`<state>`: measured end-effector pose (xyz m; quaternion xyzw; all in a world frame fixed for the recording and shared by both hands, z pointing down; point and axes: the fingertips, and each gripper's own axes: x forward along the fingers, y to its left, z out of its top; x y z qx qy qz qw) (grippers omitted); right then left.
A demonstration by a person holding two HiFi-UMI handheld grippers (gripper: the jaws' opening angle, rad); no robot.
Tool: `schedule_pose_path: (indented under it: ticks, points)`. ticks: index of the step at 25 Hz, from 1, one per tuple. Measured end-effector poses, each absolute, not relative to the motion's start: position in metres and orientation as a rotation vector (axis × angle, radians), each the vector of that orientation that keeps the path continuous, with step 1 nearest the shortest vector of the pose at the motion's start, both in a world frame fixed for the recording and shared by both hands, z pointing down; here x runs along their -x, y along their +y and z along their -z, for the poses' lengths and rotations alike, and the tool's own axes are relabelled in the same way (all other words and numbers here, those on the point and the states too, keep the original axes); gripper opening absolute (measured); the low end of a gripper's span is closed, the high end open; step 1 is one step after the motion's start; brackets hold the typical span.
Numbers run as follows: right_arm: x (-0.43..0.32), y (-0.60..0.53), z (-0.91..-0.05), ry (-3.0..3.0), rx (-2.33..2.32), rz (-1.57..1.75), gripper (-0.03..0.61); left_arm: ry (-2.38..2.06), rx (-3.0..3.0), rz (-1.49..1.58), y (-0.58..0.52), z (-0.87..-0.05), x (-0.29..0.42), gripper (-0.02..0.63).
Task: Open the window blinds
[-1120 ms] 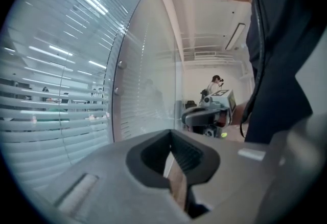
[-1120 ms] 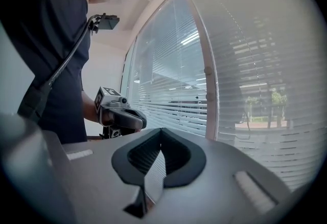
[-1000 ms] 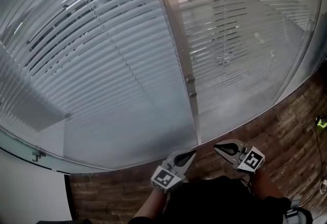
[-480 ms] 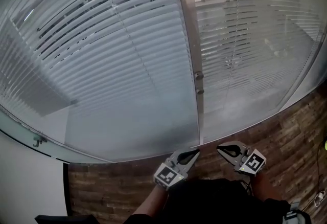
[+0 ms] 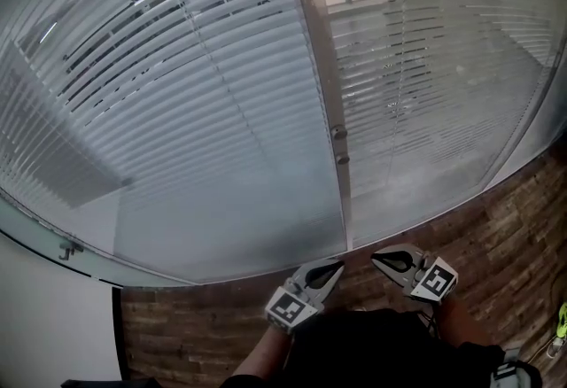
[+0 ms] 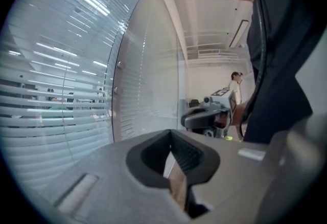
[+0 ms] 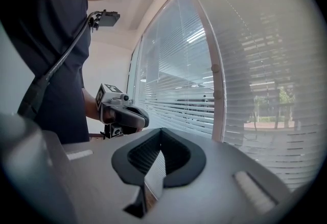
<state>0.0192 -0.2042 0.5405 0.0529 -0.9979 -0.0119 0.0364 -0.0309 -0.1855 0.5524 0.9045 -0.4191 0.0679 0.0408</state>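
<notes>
At the head view's bottom centre, the left gripper (image 5: 330, 268) and right gripper (image 5: 381, 256) hung closed and empty below the lowered window blinds (image 5: 177, 112).

Soft daylight through the blinds (image 5: 177, 112), heavy fisheye bending (corners vignetted black), hazy reflections

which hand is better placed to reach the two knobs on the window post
Left, marginally: the left gripper sits almost under the post with the knobs; the right gripper is further aside.
</notes>
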Motion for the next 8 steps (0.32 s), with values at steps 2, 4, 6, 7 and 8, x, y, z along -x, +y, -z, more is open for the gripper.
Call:
schedule_pose_path:
  ticks: [2, 4, 6, 7, 8]
  points:
    - [-0.019, -0.204, -0.544, -3.055, -0.156, 0.039, 0.006, -1.277, -2.759, -0.200, -0.186, -0.555, 0.031, 0.005]
    - [-0.018, -0.204, -0.553, -3.042, -0.157, 0.026, 0.006, -1.278, -2.756, -0.192, -0.187, -0.557, 0.033, 0.005]
    - [-0.013, -0.204, -0.558, -3.037, -0.162, 0.008, 0.006, -1.294, -2.772, -0.175, -0.188, -0.559, 0.038, 0.005]
    - [-0.011, -0.204, -0.559, -3.035, -0.163, 0.008, 0.006, -1.300, -2.783, -0.168, -0.189, -0.559, 0.042, 0.004]
    - [-0.008, -0.203, -0.559, -3.033, -0.163, 0.011, 0.006, -1.305, -2.794, -0.163, -0.189, -0.560, 0.045, 0.004]
